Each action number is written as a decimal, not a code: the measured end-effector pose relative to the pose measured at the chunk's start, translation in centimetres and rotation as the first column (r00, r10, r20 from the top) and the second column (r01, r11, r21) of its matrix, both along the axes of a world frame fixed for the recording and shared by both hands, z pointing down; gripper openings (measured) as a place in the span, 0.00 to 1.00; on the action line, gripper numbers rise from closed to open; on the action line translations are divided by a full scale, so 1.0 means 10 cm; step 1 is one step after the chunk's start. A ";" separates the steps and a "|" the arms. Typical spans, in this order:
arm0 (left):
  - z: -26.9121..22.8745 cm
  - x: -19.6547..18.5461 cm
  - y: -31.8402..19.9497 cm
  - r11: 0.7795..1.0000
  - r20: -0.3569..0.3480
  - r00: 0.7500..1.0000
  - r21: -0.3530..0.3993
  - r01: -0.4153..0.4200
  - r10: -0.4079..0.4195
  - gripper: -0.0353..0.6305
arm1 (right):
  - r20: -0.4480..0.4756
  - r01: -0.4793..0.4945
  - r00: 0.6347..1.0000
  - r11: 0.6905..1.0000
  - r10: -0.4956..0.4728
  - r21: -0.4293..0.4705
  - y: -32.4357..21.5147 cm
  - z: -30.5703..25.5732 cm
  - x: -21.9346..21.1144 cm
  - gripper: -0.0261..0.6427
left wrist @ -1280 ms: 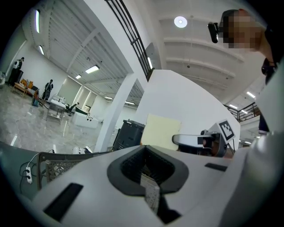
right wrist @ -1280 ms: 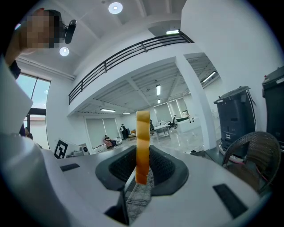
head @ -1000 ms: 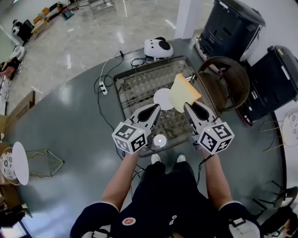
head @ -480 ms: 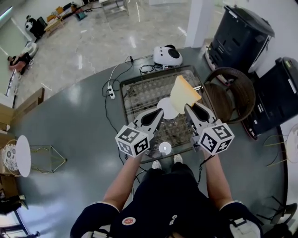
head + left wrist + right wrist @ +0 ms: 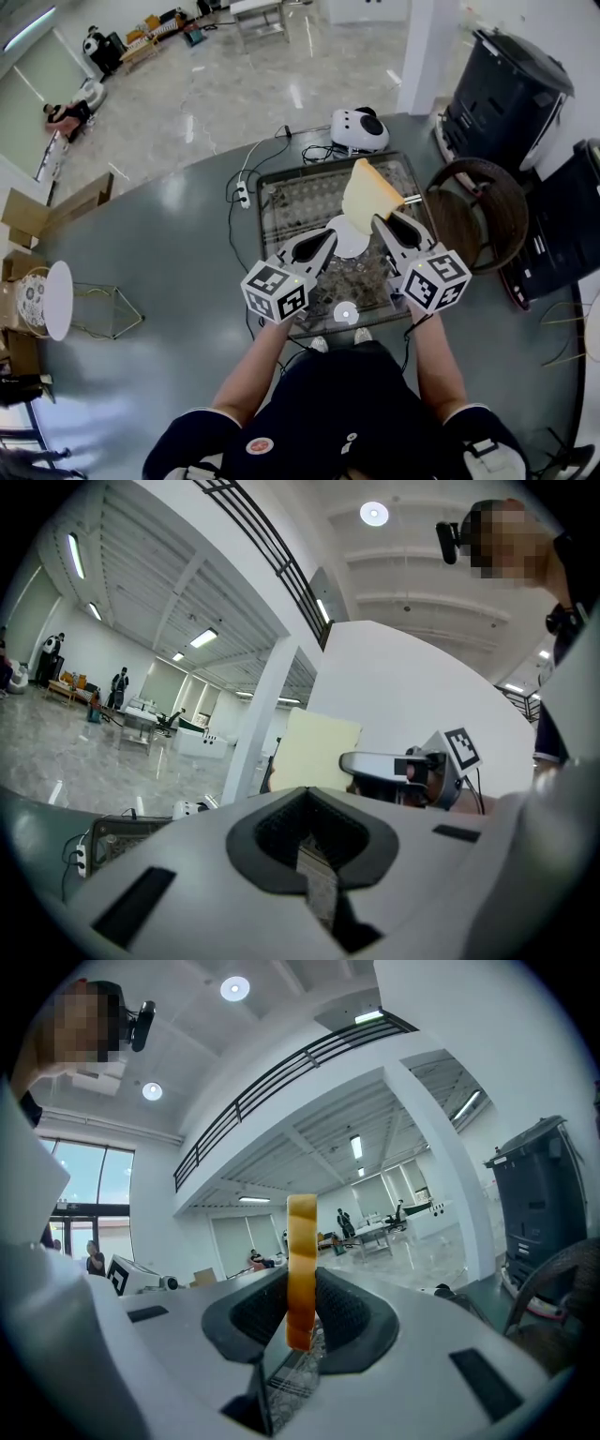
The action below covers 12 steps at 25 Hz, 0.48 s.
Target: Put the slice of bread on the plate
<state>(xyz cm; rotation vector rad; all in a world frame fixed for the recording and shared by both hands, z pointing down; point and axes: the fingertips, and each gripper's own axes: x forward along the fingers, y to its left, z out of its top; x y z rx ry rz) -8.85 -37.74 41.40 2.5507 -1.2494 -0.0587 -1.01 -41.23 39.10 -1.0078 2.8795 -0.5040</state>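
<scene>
Currently we pinch the slice of bread (image 5: 371,192) upright in our right gripper (image 5: 379,218), jaws partly apart around it, over the glass table (image 5: 291,202) near the white plate (image 5: 349,240). Our left gripper (image 5: 324,240) is closed, empty.

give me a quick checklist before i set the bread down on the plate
1. Grip: the right gripper is closed on the lower edge of the slice of bread: ok.
2. Target: the white plate lies on the glass table, and the part that shows is bare: ok.
3. Slice attitude: it stands on edge, not flat enough to lay down: not ok.
4. Alignment: in the head view the slice shows just beyond the plate; whether it hangs over the plate: cannot tell.
5. Left gripper: jaws together, nothing between them: ok.
6. Left gripper out of the way: its tip shows at the plate's left edge: cannot tell.
</scene>
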 end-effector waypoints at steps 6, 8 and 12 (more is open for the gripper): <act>0.02 0.05 -0.06 1.000 0.010 1.000 -0.003 0.017 -0.017 0.06 | 0.009 0.028 1.000 1.000 -0.028 -0.009 -0.10 0.04 0.00 0.17; 0.05 0.05 -0.07 1.000 0.009 1.000 -0.006 0.021 -0.021 0.06 | 0.004 0.034 0.999 0.999 -0.034 -0.016 -0.13 0.07 -0.01 0.17; 0.17 0.02 -0.09 0.999 0.003 1.000 -0.012 0.031 -0.031 0.06 | -0.025 0.042 0.999 0.997 -0.043 -0.061 -0.24 0.27 -0.02 0.17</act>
